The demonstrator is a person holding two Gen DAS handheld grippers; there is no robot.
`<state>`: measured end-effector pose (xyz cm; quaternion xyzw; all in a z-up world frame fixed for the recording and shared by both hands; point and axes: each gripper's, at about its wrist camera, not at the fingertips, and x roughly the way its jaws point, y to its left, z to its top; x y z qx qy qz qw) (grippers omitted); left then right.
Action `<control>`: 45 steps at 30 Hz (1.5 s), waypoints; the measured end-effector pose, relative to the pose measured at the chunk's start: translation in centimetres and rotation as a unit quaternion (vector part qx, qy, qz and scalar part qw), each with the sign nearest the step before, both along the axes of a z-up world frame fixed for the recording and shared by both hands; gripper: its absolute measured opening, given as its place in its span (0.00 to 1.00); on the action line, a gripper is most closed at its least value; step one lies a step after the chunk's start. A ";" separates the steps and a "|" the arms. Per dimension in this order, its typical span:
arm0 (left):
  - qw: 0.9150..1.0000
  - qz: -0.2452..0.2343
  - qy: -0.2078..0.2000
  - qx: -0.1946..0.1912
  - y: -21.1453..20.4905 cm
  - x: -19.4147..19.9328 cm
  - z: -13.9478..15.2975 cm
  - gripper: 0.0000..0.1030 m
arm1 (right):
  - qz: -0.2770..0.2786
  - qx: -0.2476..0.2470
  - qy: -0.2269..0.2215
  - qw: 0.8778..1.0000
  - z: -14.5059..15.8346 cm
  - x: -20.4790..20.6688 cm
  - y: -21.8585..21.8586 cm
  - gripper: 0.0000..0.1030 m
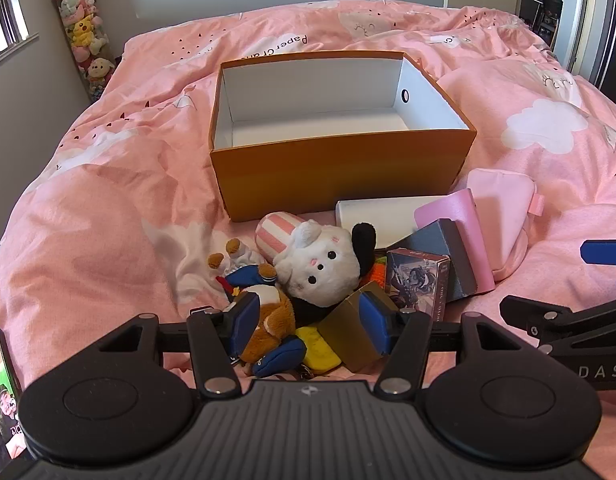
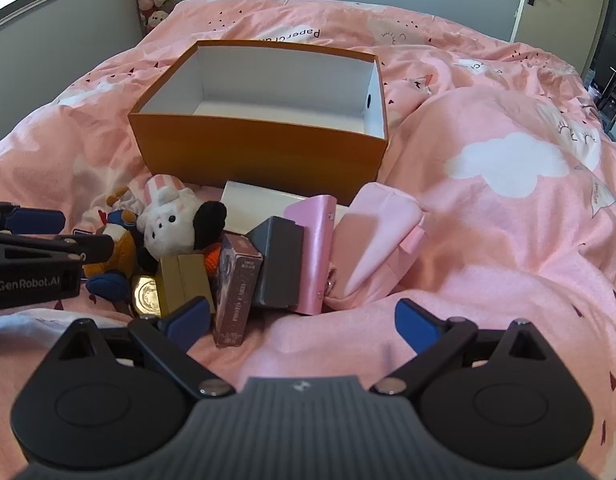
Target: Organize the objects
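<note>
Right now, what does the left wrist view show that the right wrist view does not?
Only the left wrist view shows a phone screen at its lower left edge and a yellow plush low in the pile. Only the right wrist view shows a round gold tin beside the gold box. Both share the orange box, with nothing visible inside, the white plush and the pink bedcover.

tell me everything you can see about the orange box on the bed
The open orange cardboard box is rectangular, lidless and upright, with a plain white lining. One short end wall has a small dark-ringed round hole. Nothing shows inside it. It sits on the pink cloud-print duvet, beyond the heap of toys and small boxes. A flat white box lies right at the foot of its near long wall; whether they touch I cannot tell. Neither gripper is near it.
</note>
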<state>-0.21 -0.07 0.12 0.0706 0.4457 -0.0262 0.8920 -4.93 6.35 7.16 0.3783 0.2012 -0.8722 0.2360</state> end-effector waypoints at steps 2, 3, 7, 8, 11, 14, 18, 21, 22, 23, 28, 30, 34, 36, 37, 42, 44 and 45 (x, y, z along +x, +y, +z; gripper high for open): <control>1.000 -0.001 0.001 0.000 0.1 0.0 0.0 0.66 | -0.004 0.002 -0.002 1.000 -0.1 0.0 -0.1 0.96; 1.000 -0.002 0.001 -0.001 0.2 0.0 0.0 0.66 | -0.003 0.003 -0.003 1.000 -0.1 0.0 -0.1 0.96; 1.000 -0.005 0.002 -0.002 0.2 0.0 0.0 0.66 | -0.003 0.004 -0.006 1.000 -0.2 -0.1 -0.1 0.96; 1.000 -0.005 0.002 -0.002 0.2 0.0 0.0 0.66 | -0.003 0.004 -0.006 1.000 -0.2 -0.1 -0.1 0.96; 1.000 -0.009 0.003 -0.002 0.2 0.0 0.0 0.66 | -0.003 0.004 -0.006 1.000 -0.2 -0.1 -0.1 0.96; 1.000 -0.012 0.003 -0.003 0.2 0.0 -0.1 0.66 | -0.003 0.004 -0.006 1.000 -0.2 -0.1 -0.1 0.96; 1.000 -0.017 0.003 -0.004 0.2 0.0 0.0 0.66 | -0.004 0.004 -0.008 1.000 -0.3 -0.1 -0.1 0.96; 1.000 -0.018 0.003 -0.005 0.2 0.0 -0.1 0.66 | -0.005 0.004 -0.011 1.000 -0.4 -0.2 -0.1 0.96; 1.000 -0.021 0.003 -0.005 0.2 0.0 -0.1 0.66 | -0.005 0.004 -0.012 1.000 -0.4 -0.2 0.0 0.96; 1.000 -0.022 0.003 -0.005 0.2 0.0 -0.1 0.66 | -0.006 0.004 -0.013 1.000 -0.4 -0.2 -0.1 0.96; 1.000 -0.027 0.004 -0.006 0.2 0.0 -0.1 0.66 | -0.007 0.004 -0.015 1.000 -0.4 -0.2 -0.1 0.96; 1.000 -0.028 0.004 -0.007 0.2 0.0 -0.1 0.66 | -0.007 0.004 -0.016 1.000 -0.4 -0.2 0.0 0.96; 0.999 -0.033 0.004 -0.007 0.1 0.0 -0.1 0.66 | -0.008 0.005 -0.019 1.000 -0.4 -0.3 -0.1 0.96; 0.999 -0.034 0.004 -0.008 0.2 0.0 -0.1 0.66 | -0.008 0.005 -0.019 1.000 -0.4 -0.3 0.0 0.96; 0.999 -0.035 0.004 -0.008 0.2 0.0 -0.1 0.66 | -0.008 0.005 -0.019 1.000 -0.4 -0.2 0.0 0.96; 0.999 -0.041 0.004 -0.009 0.1 0.0 -0.1 0.66 | -0.009 0.006 -0.020 1.000 -0.4 -0.3 0.0 0.96; 0.999 -0.045 0.004 -0.009 0.1 0.0 -0.1 0.66 | -0.009 0.005 -0.020 1.000 -0.4 -0.3 0.0 0.96; 0.999 -0.045 0.005 -0.010 0.1 0.0 -0.1 0.66 | -0.009 0.005 -0.020 1.000 -0.4 -0.3 0.0 0.96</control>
